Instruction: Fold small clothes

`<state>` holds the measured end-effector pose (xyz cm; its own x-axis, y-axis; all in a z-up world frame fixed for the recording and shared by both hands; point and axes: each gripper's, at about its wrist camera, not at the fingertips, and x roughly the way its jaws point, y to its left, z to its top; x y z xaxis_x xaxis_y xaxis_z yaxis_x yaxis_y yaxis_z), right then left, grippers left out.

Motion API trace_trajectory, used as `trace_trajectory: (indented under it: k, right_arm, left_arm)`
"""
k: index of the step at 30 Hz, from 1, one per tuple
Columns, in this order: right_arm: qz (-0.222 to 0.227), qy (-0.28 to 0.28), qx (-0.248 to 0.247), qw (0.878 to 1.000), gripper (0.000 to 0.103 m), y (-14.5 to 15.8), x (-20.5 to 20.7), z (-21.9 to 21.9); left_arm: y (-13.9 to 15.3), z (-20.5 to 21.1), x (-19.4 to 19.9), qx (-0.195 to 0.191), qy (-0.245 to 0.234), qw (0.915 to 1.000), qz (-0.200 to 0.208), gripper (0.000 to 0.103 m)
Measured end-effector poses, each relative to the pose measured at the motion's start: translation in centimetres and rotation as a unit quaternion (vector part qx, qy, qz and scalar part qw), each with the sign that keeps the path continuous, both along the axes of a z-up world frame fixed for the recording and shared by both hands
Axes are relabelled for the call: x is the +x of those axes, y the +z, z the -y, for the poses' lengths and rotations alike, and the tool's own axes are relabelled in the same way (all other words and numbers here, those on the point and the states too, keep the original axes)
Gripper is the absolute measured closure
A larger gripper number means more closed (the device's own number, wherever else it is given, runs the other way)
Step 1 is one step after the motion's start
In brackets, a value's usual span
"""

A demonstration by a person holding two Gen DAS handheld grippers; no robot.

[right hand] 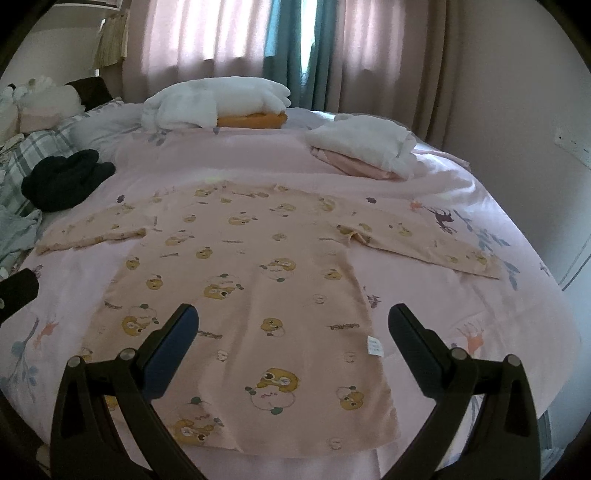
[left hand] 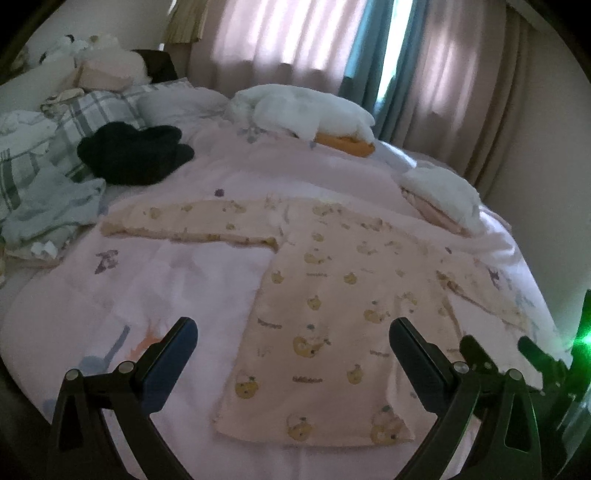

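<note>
In the left wrist view, the left tool (left hand: 293, 341) hung wide open and empty above the small shirt (left hand: 325, 317), spread flat on the bed (left hand: 177, 280); a shallow pinch might have dragged the bedcover along. In the right wrist view, the right tool (right hand: 293, 330) gaped empty too, folded clothes (right hand: 364, 147) far right, curtains (right hand: 229, 33) beyond.

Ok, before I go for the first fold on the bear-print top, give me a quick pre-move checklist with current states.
1. Bear-print top spread flat, both sleeves out: ok.
2. Left gripper jaws apart, holding nothing: ok.
3. Right gripper jaws apart, holding nothing: ok.
4. Black garment off the left sleeve: ok, apart from it.
5. Folded white and pink stack off the right sleeve: ok.
6. Wrinkles under the top: cannot tell.
</note>
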<state>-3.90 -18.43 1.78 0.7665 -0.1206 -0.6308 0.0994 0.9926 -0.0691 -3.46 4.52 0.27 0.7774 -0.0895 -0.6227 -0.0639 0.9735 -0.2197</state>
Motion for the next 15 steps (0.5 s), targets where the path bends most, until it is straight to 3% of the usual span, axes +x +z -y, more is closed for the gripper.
trace_trajectory:
  k: [3, 15]
  right_arm:
    - [-0.001, 0.005, -0.006, 1.000, 0.000, 0.0, 0.1, -0.2]
    - [0.002, -0.015, 0.008, 1.000, 0.000, 0.3, 0.2, 0.9]
  left_arm:
    - [0.1, 0.0, -0.1, 0.005, 0.014, 0.9999, 0.009, 0.000]
    - [0.2, 1.0, -0.1, 0.019, -0.007, 0.9996, 0.017, 0.000]
